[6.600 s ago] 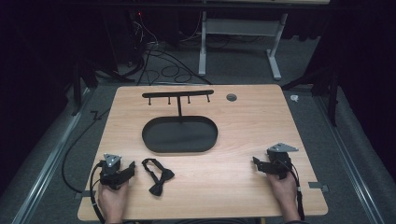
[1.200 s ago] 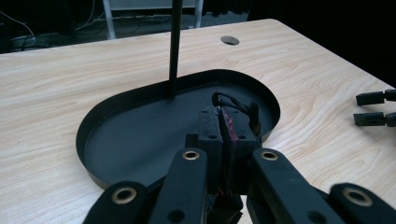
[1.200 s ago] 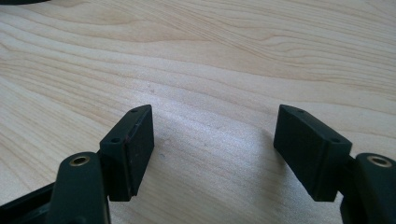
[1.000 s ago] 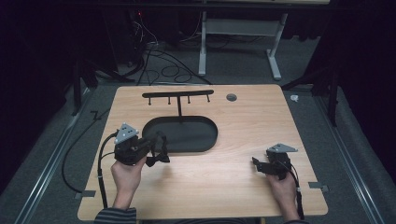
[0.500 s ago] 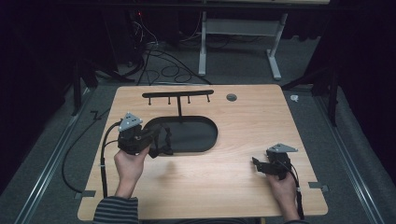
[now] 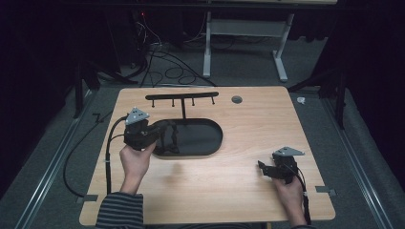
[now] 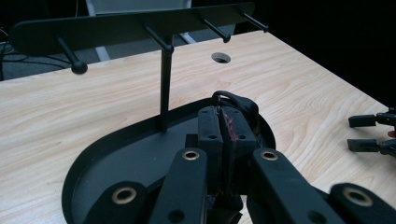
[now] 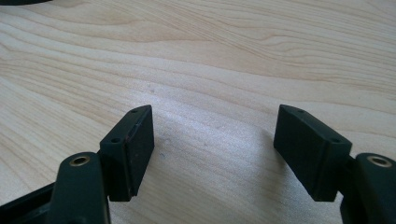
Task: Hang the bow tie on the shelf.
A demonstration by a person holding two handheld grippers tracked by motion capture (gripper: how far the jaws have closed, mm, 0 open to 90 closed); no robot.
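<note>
A black bow tie (image 6: 172,138) hangs from my left gripper (image 6: 165,131), which is shut on it above the left end of the black oval tray (image 6: 203,139). In the left gripper view the jaws press together on the tie's dark fabric (image 7: 239,103), in front of the stand's upright post (image 7: 164,84). Above it runs the hook bar (image 7: 116,27) with several pegs; the high view shows this bar (image 6: 181,97) at the back. My right gripper (image 6: 262,167) rests open on the table at the front right, with only bare wood between its jaws (image 8: 212,140).
The wooden table (image 6: 239,191) has a round cable hole (image 6: 236,99) behind the tray. The open right gripper (image 7: 369,133) shows at the right edge of the left gripper view. Cables and a desk frame lie on the floor beyond the table.
The bow tie lay on the table at the front left; my left gripper has taken it and carried it back and right over the tray's left end. The right gripper has stayed put.
</note>
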